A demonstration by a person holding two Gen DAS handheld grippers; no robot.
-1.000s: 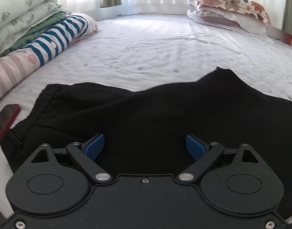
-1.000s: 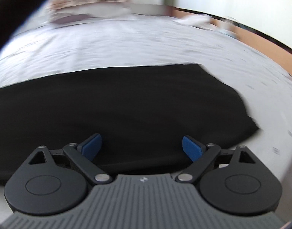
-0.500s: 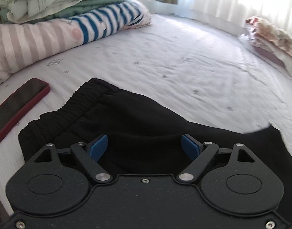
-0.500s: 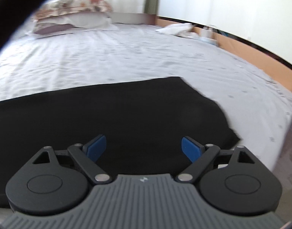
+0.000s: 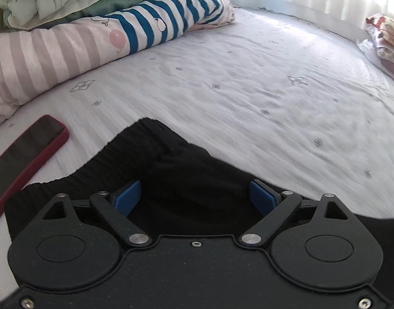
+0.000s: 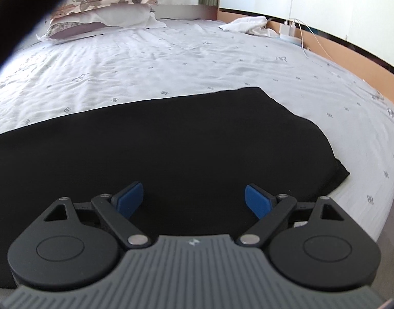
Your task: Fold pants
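Observation:
Black pants [image 5: 186,170] lie flat on the white bed sheet [image 5: 248,97]. Their gathered elastic waistband [image 5: 135,144] shows in the left wrist view, just ahead of my left gripper [image 5: 195,197]. That gripper hangs over the waist end with its jaws opening, blue pads [image 5: 127,197] wide apart, and the black cloth lies under the gap, unpinched. In the right wrist view the leg end of the pants [image 6: 197,139] spreads ahead. My right gripper [image 6: 194,200] stands open above that cloth, near the hem corner [image 6: 338,173], gripping nothing.
A phone in a red case [image 5: 24,159] lies on the sheet left of the waistband. Folded quilts and striped bedding [image 5: 99,25] are stacked at the far left. Floral pillows [image 6: 104,5] sit at the head. The bed's edge [image 6: 392,206] runs close on the right.
The left gripper has swung left along the pants to the waistband, rolling as it went, and the phone and bedding stack came into fuller view. The right gripper shifted slightly over the leg end.

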